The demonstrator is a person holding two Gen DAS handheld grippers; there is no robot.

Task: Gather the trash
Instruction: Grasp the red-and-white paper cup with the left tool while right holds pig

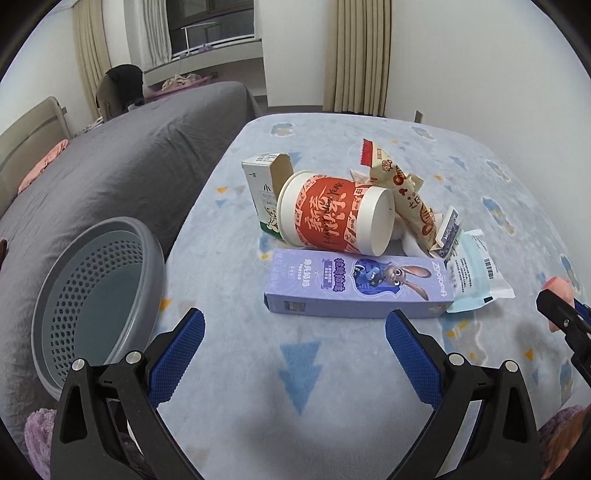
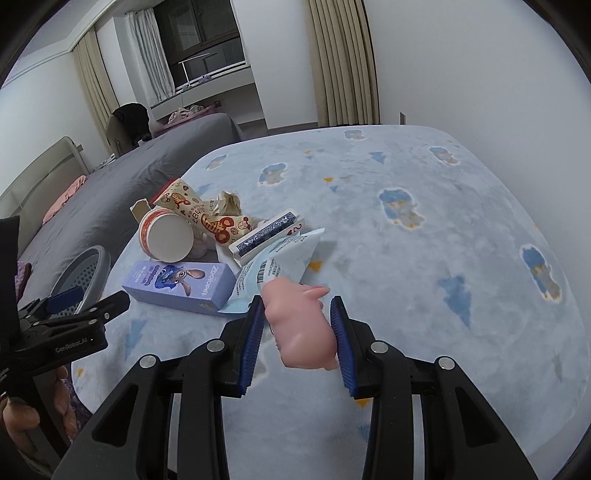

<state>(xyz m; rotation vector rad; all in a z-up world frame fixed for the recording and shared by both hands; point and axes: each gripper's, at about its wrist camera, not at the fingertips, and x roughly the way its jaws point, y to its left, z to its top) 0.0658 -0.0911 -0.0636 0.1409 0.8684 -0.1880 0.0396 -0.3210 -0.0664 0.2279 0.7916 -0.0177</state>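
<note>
Right claw [image 2: 297, 332] is sitting nearest, fingers clamped on either side of a pink toy pig [image 2: 301, 325]; the blue pads [image 2: 252, 339] are pressing against its flanks and the pig is lifted clear of the blanket. In the left wrist view the same claw [image 1: 565, 321] is poking in at the right edge, with a bit of pink visible behind it.

Left claw [image 1: 295, 332] is hanging with its fingers spread wide apart, nothing between them, low over the pale blue patterned blanket [image 1: 332, 387]. In the right wrist view it is showing at the left edge [image 2: 88, 299].

Just left of the left claw, a grey perforated basket [image 1: 147, 266] is lying half on the blanket edge, half on the grey bedsheet [image 1: 110, 166], tipped so its opening faces the camera.

Trash pile is lying on the blanket beyond both claws:
- purple Zootopia carton [image 1: 354, 288], lying flat on its long side, nearest item of the pile.
- clear packet holding a blue face mask [image 1: 476, 273], touching the carton's right end.
- red-and-white paper cup [image 1: 332, 214], lying on its side directly behind the carton, base facing forward.
- small milk carton [image 1: 262, 192], upright, opened at the top, touching the cup's left side.
- cream snack wrapper with red print [image 1: 406, 195], leaning against the right of the cup.
- playing-card box [image 1: 448, 232], propped beside the wrapper.
- crumpled paper scraps [image 2: 229, 201] behind the wrapper, partly hidden.

Further back: beige curtains [image 1: 358, 55] and a dark window [image 1: 210, 22].
</note>
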